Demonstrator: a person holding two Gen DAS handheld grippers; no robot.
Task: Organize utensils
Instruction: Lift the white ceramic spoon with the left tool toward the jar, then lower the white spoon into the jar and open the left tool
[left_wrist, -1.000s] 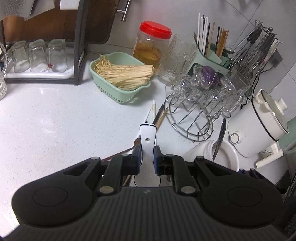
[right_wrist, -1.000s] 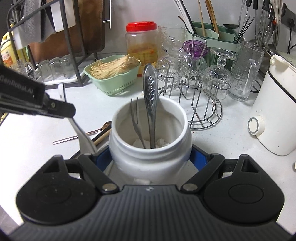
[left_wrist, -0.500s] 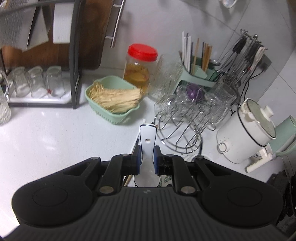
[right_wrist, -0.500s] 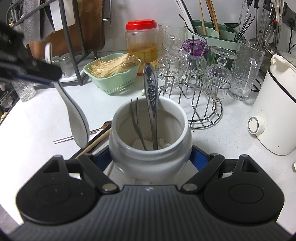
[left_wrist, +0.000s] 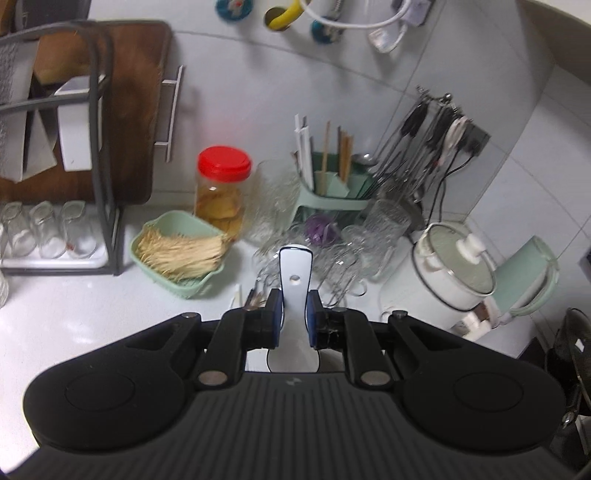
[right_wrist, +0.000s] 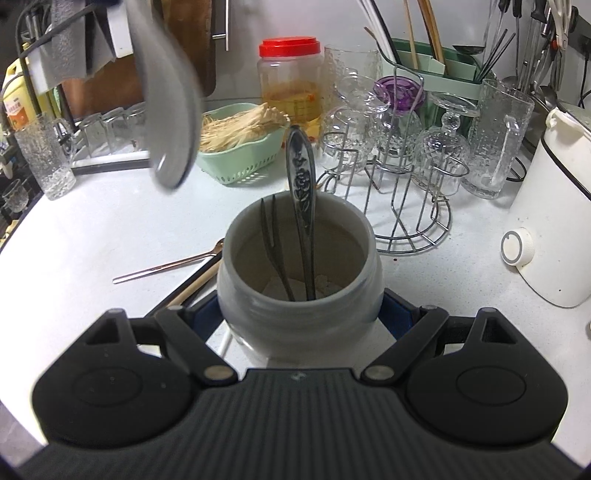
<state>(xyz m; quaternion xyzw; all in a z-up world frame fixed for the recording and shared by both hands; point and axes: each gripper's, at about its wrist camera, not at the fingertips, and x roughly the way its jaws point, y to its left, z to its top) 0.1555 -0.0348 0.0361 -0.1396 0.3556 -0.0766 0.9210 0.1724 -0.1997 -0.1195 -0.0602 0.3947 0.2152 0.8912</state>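
Observation:
My left gripper (left_wrist: 294, 312) is shut on the handle of a white ceramic spoon (left_wrist: 294, 273), held high above the counter. In the right wrist view that spoon (right_wrist: 168, 122) hangs blurred at the upper left, bowl downward. My right gripper (right_wrist: 299, 314) is shut on a white ceramic jar (right_wrist: 299, 295) that stands on the counter. Inside the jar stand a metal fork (right_wrist: 271, 243) and a patterned metal utensil handle (right_wrist: 302, 199). A copper-coloured spoon (right_wrist: 170, 264) and wooden chopsticks (right_wrist: 195, 282) lie on the counter left of the jar.
A green basket of sticks (right_wrist: 240, 147), a red-lidded jar (right_wrist: 290, 81) and a wire rack of glasses (right_wrist: 399, 162) stand behind the white jar. A white cooker (right_wrist: 554, 221) is at right. A dish rack with glasses (left_wrist: 55, 236) is at left.
My left gripper has risen with the white spoon, which climbed from beside the jar to the upper left of the right wrist view. The right gripper and jar stayed still.

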